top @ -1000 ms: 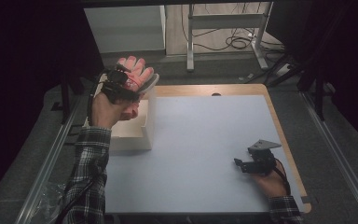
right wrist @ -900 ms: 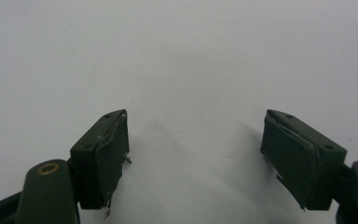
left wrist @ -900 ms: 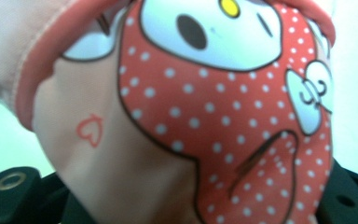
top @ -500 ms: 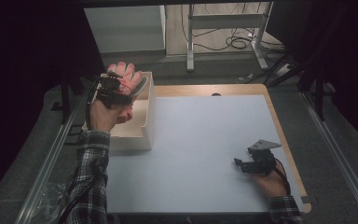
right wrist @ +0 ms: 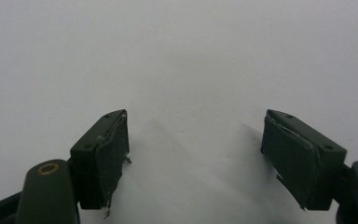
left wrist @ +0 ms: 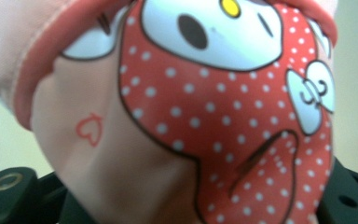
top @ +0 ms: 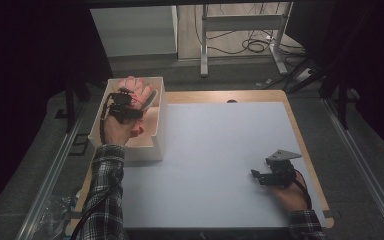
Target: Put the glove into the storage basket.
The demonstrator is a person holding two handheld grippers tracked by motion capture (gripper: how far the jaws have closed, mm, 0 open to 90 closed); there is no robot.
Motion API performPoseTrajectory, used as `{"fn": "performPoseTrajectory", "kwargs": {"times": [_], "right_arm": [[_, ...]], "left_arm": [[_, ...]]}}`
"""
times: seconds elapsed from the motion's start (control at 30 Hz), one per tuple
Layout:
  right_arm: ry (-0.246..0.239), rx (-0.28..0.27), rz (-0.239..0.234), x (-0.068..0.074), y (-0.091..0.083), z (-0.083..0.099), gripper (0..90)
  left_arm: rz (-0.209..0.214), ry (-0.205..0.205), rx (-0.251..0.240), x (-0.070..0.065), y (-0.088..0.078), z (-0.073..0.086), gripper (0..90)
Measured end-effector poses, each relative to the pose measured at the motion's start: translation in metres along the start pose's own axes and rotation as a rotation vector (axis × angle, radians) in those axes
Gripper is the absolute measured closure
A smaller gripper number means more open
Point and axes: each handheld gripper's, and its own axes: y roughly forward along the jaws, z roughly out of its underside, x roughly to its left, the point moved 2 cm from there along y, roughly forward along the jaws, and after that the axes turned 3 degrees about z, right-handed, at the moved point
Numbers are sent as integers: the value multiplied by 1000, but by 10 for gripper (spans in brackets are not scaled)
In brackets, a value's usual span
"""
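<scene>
A: Glove [left wrist: 177, 140]: pale pink, coral-red trim, red panel with white polka dots, white cartoon face with yellow nose, small red heart outline.
B: Box [top: 156, 145]: white. Table [top: 220, 160]: pale grey-blue top, light wood edge.
A: Sleeve [top: 105, 190]: black-and-white plaid. Right gripper [right wrist: 193, 158]: black.

Mat [top: 215, 150]: bare between the hands, open passage.
Box [top: 158, 120]: walls hem the left gripper [top: 125, 105] and mitt [top: 140, 90].
</scene>
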Motion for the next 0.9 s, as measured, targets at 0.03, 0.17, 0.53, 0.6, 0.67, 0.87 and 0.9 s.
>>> {"fn": "performPoseTrajectory", "kwargs": {"times": [0.03,0.17,0.53,0.6,0.67,0.87,0.9], "right_arm": [[0,0,0,0,0,0,236],[-1,0,0,0,0,0,236],[0,-1,0,0,0,0,236],[0,-1,0,0,0,0,236],[1,-1,-1,0,0,0,236],[1,-1,-1,0,0,0,236],[1,-1,-1,0,0,0,236]], "left_arm": [[-1,-2,2,0,3,1,507],[-9,12,23,-2,13,2,502],[-2,-13,89,-9,33,1,486],[-2,-18,99,-10,36,1,482],[-4,-21,109,-10,39,1,472],[4,-31,140,-11,48,2,416],[2,-27,147,-11,50,3,379]]}}
